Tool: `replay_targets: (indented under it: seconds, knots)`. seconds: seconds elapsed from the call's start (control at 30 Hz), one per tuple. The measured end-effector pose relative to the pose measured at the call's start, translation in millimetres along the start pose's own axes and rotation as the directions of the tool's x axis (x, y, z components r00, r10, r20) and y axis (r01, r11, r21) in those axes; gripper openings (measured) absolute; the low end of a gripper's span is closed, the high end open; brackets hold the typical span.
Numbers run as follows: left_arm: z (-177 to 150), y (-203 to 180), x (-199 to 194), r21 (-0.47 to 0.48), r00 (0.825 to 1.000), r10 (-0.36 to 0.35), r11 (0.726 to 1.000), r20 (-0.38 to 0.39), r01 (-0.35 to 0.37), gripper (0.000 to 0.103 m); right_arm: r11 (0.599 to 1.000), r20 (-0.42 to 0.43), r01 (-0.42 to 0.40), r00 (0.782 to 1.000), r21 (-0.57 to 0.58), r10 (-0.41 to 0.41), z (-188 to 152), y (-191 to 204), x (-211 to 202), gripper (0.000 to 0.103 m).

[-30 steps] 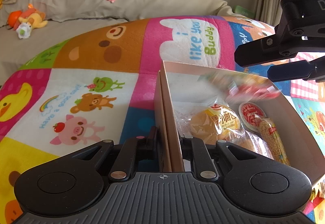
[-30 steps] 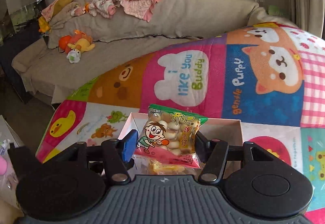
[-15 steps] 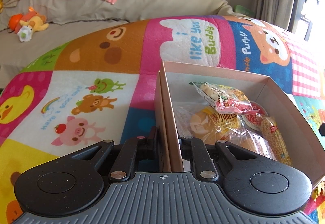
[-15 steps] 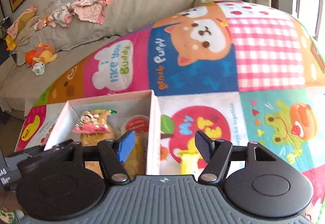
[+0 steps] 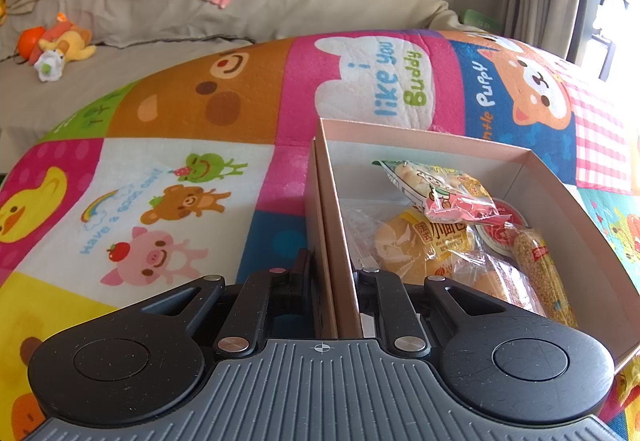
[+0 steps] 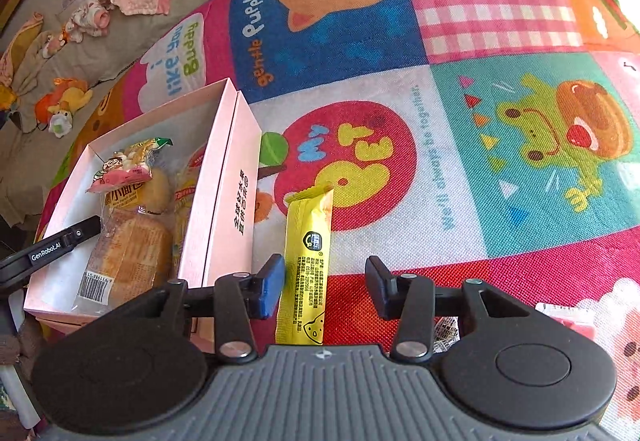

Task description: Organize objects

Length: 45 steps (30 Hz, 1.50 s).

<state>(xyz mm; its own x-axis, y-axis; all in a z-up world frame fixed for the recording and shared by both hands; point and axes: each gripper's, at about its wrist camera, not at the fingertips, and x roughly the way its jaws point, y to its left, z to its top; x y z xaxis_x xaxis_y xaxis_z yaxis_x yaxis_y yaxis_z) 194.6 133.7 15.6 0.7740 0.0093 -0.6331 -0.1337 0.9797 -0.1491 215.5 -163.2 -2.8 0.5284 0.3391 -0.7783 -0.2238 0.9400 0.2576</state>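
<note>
While left gripper (image 5: 334, 277) pinches box wall (image 5: 332, 225), right gripper (image 6: 325, 283) straddles yellow packet (image 6: 308, 265), spread.

A: What is sitting in the pink box (image 6: 224, 177)?
B: A green-and-pink snack bag (image 5: 440, 189) is lying on top of wrapped yellow buns (image 5: 420, 245), with a grainy bar (image 5: 540, 273) resting along the right wall.
A: And outside it?
B: A yellow sachet (image 6: 308, 265) is lying flat on the mat, just beside the box.
</note>
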Motion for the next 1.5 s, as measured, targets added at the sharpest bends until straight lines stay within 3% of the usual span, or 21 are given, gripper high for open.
replay_targets:
  seconds: [0.07, 0.1, 0.43, 0.67, 0.8, 1.03, 1.3, 1.5]
  knots:
    - [0.0, -0.1, 0.0, 0.000, 1.000, 0.000, 1.000, 0.000, 0.000, 0.015, 1.000, -0.016, -0.012, 1.000, -0.016, 0.012, -3.5, 3.0, -2.7, 0.027]
    - [0.0, 0.0, 0.0, 0.001, 1.000, 0.001, 1.000, 0.000, -0.001, 0.015, 1.000, -0.030, -0.011, 1.000, -0.026, 0.010, -7.1, 5.1, -5.2, 0.026]
    - [0.0, 0.1, -0.1, 0.001, 1.000, 0.001, 1.000, 0.000, -0.001, 0.015, 0.981, -0.020, 0.012, 1.000, -0.193, -0.016, -77.4, 28.3, -54.0, 0.026]
    - [0.0, 0.2, 0.0, 0.002, 1.000, 0.001, 1.000, 0.000, -0.001, 0.015, 0.972, -0.063, -0.040, 0.998, -0.232, 0.026, -108.4, 33.9, -80.2, 0.026]
    - [-0.1, 0.0, 0.0, 0.003, 1.000, 0.002, 1.000, 0.000, -0.002, 0.015, 0.976, -0.053, -0.043, 0.998, -0.215, 0.032, -112.5, 33.0, -82.8, 0.026]
    - [-0.3, 0.1, -0.2, 0.002, 1.000, 0.000, 1.000, 0.000, 0.000, 0.015, 0.973, 0.022, 0.030, 0.999, -0.230, -0.025, -96.3, 44.8, -60.2, 0.033]
    - [-0.3, 0.3, -0.1, 0.002, 1.000, 0.000, 1.000, 0.000, 0.000, 0.015, 0.954, -0.030, 0.040, 0.998, -0.297, -0.051, -105.4, 56.0, -68.1, 0.026]
    - [-0.4, 0.0, -0.2, 0.003, 1.000, 0.001, 1.000, 0.000, -0.001, 0.015, 0.951, -0.106, -0.045, 0.994, -0.307, 0.012, -117.3, 55.8, -94.6, 0.022]
